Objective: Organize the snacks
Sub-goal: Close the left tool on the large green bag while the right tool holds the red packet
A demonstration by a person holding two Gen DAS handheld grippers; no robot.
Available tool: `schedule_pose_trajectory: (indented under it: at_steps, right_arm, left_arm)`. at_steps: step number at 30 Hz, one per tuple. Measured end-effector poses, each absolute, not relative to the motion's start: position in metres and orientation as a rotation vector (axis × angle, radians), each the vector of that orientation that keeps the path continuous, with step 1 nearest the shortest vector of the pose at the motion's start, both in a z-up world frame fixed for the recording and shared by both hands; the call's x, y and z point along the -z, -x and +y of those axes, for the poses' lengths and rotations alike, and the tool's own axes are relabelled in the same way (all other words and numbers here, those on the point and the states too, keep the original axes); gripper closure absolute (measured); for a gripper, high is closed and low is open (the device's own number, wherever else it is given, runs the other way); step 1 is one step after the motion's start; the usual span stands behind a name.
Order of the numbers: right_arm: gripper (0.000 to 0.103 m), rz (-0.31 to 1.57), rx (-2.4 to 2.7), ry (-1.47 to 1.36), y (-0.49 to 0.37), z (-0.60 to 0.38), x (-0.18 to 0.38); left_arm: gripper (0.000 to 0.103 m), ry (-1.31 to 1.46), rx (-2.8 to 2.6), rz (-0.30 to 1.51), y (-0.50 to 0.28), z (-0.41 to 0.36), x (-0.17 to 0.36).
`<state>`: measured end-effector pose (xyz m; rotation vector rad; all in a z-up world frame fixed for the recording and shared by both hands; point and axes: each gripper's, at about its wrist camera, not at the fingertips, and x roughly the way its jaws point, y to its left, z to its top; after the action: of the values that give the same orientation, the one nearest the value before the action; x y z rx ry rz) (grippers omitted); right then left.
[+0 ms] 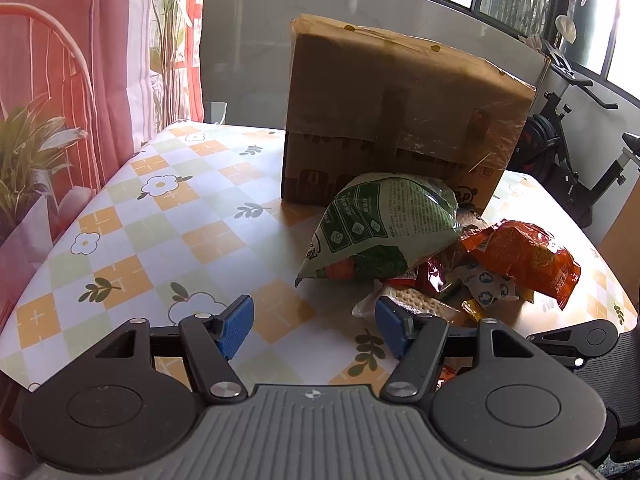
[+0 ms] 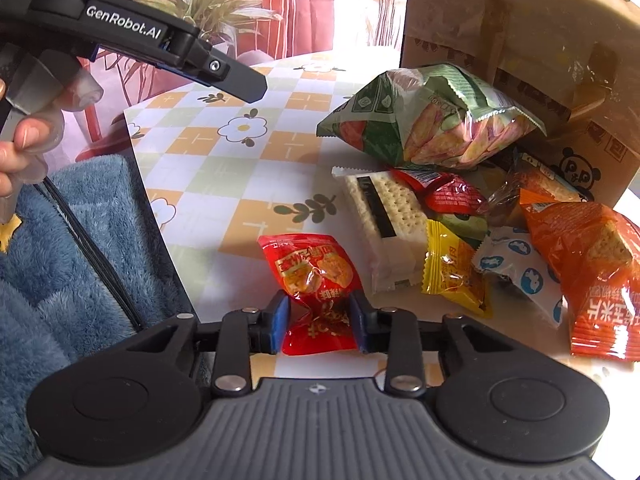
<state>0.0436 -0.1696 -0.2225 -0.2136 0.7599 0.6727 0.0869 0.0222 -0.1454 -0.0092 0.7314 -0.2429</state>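
In the right wrist view my right gripper (image 2: 320, 320) is shut on a red snack packet (image 2: 316, 276), its blue pads pinching the packet's waist near the table's front edge. Behind it lies a pile of snacks: a cracker pack (image 2: 384, 224), a yellow packet (image 2: 452, 272), a white-and-blue packet (image 2: 520, 276), an orange packet (image 2: 592, 272) and a big green bag (image 2: 432, 120). The pile leans on a cardboard box (image 2: 520, 40). My left gripper (image 1: 314, 326) hovers open over the checked tablecloth (image 1: 180, 208), left of the green bag (image 1: 384, 228), with nothing between its fingers.
A hand holds the left tool's black housing (image 2: 124, 28) at the upper left, above a blue fleece garment (image 2: 60, 260). Potted plants (image 1: 28, 152) and pink curtains stand left of the table. An exercise bike (image 1: 560, 140) stands at the right, behind the box (image 1: 400, 120).
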Motion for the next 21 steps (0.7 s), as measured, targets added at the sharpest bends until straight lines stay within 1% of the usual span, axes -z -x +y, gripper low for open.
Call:
schedule_pose_trajectory:
  at_steps: [4, 7, 11, 19, 20, 21]
  right_arm:
    - [0.069, 0.76, -0.663, 0.209, -0.045, -0.169, 0.223]
    - [0.065, 0.755, -0.651, 0.238, -0.046, -0.164, 0.223]
    - [0.065, 0.745, -0.649, 0.236, -0.049, -0.161, 0.225]
    - [0.075, 0.72, -0.671, 0.146, -0.05, -0.167, 0.219]
    - [0.081, 0.712, -0.674, 0.127, -0.049, -0.169, 0.216]
    - [0.084, 0.695, -0.681, 0.098, -0.048, -0.172, 0.212]
  left_arm:
    - [0.034, 0.014, 0.247, 0.739, -0.087, 0.021, 0.147]
    - [0.034, 0.013, 0.248, 0.741, -0.087, 0.02, 0.148]
    - [0.034, 0.013, 0.246, 0.743, -0.087, 0.021, 0.149]
    - [0.034, 0.027, 0.229, 0.748, -0.088, 0.024, 0.15]
    - [0.034, 0.034, 0.223, 0.745, -0.088, 0.026, 0.149]
    - [0.034, 0.039, 0.218, 0.739, -0.088, 0.027, 0.148]
